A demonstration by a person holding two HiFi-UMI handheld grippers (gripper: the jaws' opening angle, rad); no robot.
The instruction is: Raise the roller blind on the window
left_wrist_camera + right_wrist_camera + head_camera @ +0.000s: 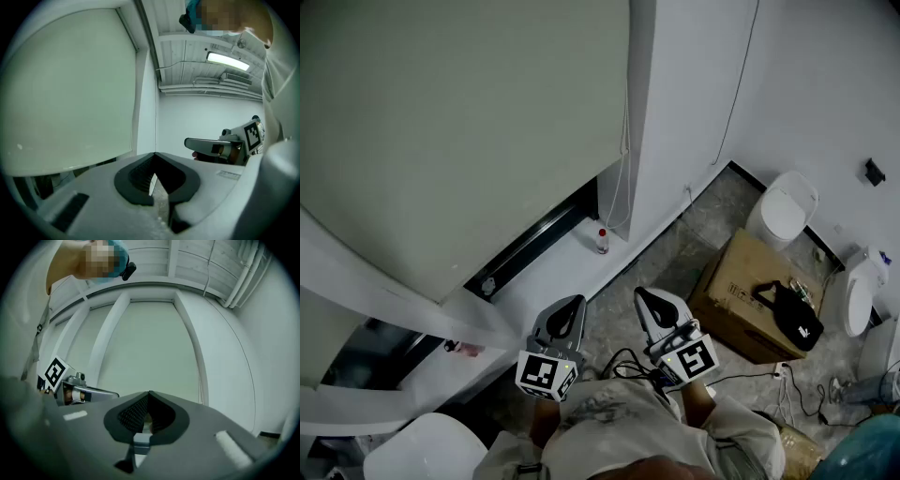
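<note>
Head view: smooth pale roller blind (459, 131) lowered almost to the white sill (562, 267); left gripper (565, 317) and right gripper (661, 307) apart from it; cardboard box (736, 286) print unreadable | left gripper view: ribbed black jaws pressed together, nothing between | right gripper view: jaws likewise together, empty

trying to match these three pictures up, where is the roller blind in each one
Head view: the roller blind fills the upper left, its bottom edge running diagonally.
Left gripper view: it covers the left half.
Right gripper view: it stands in the centre, seen from below.
Shared landmark: the white post along the blind's right edge.
</note>
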